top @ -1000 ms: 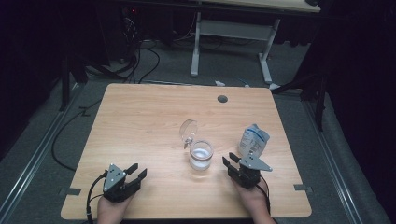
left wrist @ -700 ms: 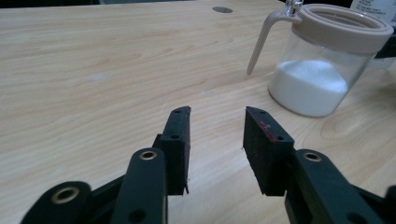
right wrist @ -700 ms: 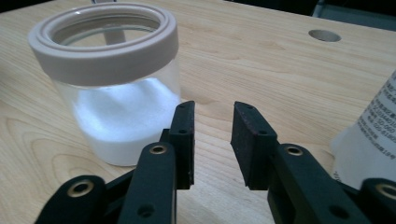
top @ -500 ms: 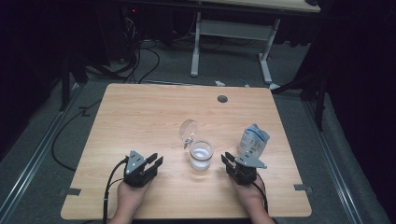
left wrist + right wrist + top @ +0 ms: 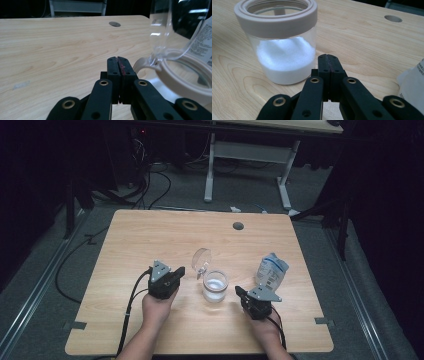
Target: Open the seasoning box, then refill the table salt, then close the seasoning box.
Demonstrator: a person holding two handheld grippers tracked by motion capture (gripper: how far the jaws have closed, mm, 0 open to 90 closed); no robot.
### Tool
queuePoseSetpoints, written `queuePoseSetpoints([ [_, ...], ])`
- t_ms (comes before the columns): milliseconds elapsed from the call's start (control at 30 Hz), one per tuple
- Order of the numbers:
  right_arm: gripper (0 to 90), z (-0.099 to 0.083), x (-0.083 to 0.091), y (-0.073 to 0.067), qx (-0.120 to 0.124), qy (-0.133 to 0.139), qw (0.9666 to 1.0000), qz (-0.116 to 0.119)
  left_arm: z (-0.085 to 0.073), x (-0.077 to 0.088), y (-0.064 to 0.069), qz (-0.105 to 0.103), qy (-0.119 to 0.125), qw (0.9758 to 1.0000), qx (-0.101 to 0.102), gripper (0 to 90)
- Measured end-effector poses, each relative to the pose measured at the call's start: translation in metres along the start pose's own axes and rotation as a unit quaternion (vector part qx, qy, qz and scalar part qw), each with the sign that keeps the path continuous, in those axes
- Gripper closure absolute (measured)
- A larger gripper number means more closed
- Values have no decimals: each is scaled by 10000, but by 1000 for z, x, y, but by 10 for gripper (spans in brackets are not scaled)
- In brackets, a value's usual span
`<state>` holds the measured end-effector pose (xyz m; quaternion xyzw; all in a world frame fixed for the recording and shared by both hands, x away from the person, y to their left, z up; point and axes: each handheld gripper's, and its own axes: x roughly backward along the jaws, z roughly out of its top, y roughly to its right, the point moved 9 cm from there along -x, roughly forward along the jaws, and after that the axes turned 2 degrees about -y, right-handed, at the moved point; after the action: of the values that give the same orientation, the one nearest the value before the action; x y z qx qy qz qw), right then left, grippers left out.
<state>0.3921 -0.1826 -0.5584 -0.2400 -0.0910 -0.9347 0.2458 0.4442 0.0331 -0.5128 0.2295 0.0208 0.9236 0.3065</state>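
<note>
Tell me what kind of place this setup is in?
Probably a lab or recording workspace, not a kitchen: a bare wooden table on grey carpet, cables trailing across the floor, another desk frame behind, and dark surroundings.

Both tools black, brass-ringed pivot holes; left tool [image 5: 176, 271], right tool [image 5: 239, 291]; grey plates, black cables.

Table [image 5: 150, 245]: light wood with a wavy brown grain; one dark grey round hole cover [image 5: 238, 226] near its far edge. Jar [image 5: 284, 50], at table centre: clear glass, beige-grey collar round the mouth, white powder inside. Its hinged lid [image 5: 202, 260], on the jar's far side: clear glass. Bag [image 5: 271, 270], right of the jar: white with blue print. Left gripper [image 5: 180, 270] and right gripper [image 5: 239, 291]: black, brass-coloured pivot pins, grey top plates. Floor around the table: grey.
</note>
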Motion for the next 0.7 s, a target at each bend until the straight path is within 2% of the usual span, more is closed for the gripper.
queuePoseSetpoints([
  [100, 899, 0, 0, -1, -27, 8, 10000, 3, 8, -3, 4, -58, 42, 10000, 52, 889],
  [367, 899, 0, -1, -4, 1, -6, 10000, 34, 20, -9, 15, -154, 100, 9998, -3, 888],
  [600, 899, -1, -3, -8, 60, -31, 9999, 86, 22, -9, 23, -220, 129, 9997, -29, 887],
  [700, 899, -1, -4, -10, 93, -41, 9999, 99, 20, -7, 31, -303, 144, 9994, -107, 887],
])
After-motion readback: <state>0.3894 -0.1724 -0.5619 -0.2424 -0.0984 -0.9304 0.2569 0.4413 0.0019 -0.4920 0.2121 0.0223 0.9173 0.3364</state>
